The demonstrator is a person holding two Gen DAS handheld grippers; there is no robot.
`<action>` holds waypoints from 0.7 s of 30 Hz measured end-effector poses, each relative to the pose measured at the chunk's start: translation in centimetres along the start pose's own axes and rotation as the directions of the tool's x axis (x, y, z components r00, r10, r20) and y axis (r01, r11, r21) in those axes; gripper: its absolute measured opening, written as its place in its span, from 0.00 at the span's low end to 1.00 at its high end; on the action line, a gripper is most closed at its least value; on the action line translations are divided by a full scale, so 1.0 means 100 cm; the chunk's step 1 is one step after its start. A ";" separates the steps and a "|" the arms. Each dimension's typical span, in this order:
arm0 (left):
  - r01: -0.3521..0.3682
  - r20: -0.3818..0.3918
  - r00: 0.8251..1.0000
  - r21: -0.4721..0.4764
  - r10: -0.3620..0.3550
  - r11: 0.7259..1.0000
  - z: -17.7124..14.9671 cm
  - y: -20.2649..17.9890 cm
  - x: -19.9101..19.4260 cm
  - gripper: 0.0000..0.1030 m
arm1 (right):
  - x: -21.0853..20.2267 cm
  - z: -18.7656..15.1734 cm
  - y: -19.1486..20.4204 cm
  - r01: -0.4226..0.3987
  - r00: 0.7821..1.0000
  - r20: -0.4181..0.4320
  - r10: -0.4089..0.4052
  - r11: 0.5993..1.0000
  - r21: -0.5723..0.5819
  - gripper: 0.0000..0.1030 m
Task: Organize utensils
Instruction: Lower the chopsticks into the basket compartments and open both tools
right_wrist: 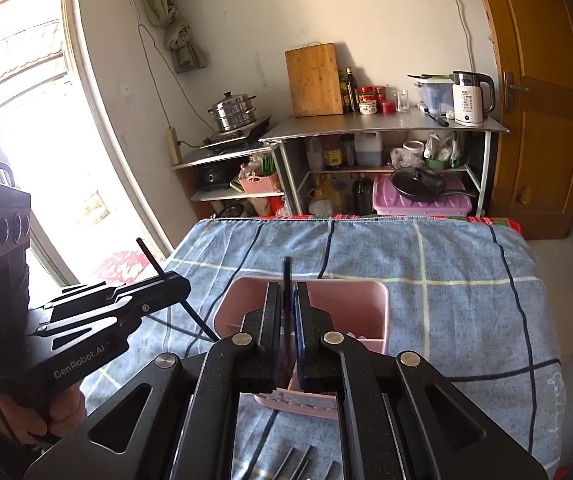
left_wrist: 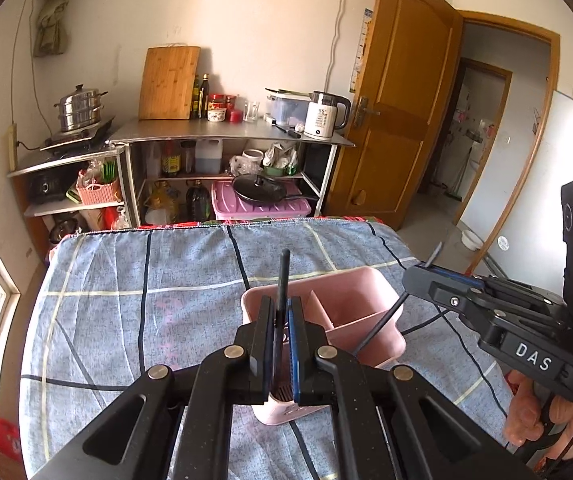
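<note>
Our left gripper [left_wrist: 279,316] has its jaws drawn narrow onto a black chopstick [left_wrist: 282,292], which stands nearly upright between the pads with its top poking above them. Our right gripper [right_wrist: 287,308] is much the same: jaws narrow, a second black chopstick [right_wrist: 286,276] upright between them. Whether the right pads press fully on it we cannot tell.

Just below both grippers sits the pink utensil holder [left_wrist: 350,300], a divided plastic caddy standing on the bench [left_wrist: 126,280], which is covered with a blue checked cloth. The lower end of each stick already points into the holder. The left one is over the near left compartment; the right one seems to aim at the same end, though its tip is hidden behind the jaws.

We judge the step in hand to be dropping the pair into the caddy. The next move calls for easing both sticks down until their tips are inside the walls, then parting the jaws so they slide in without tipping the light holder.
</note>
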State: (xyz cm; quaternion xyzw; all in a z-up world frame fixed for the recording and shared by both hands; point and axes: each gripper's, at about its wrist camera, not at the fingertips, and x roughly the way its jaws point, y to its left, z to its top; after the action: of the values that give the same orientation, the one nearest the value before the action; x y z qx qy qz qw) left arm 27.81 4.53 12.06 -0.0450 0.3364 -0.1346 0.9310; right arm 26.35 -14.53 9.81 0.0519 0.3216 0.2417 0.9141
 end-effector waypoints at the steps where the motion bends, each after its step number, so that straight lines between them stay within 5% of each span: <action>1: -0.003 0.001 1.000 -0.003 0.003 1.000 0.000 0.001 -0.002 0.07 | -0.002 0.000 0.000 -0.002 1.000 0.002 0.002 1.000 0.000 0.10; 9: -0.026 0.067 0.997 -0.021 0.027 0.999 -0.004 0.003 -0.037 0.27 | -0.030 -0.005 -0.005 -0.002 0.999 0.041 0.002 1.000 0.001 0.22; 21: 0.003 0.134 0.991 -0.020 0.000 1.000 -0.054 -0.015 -0.097 0.29 | -0.089 -0.040 -0.017 0.026 0.997 0.074 -0.027 1.000 0.012 0.22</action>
State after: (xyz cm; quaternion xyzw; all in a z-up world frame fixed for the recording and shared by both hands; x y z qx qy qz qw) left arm 16.87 5.88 14.10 -0.0636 0.2747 -0.1283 0.9508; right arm 18.59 -20.45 11.28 0.0617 0.2896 0.2256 0.9281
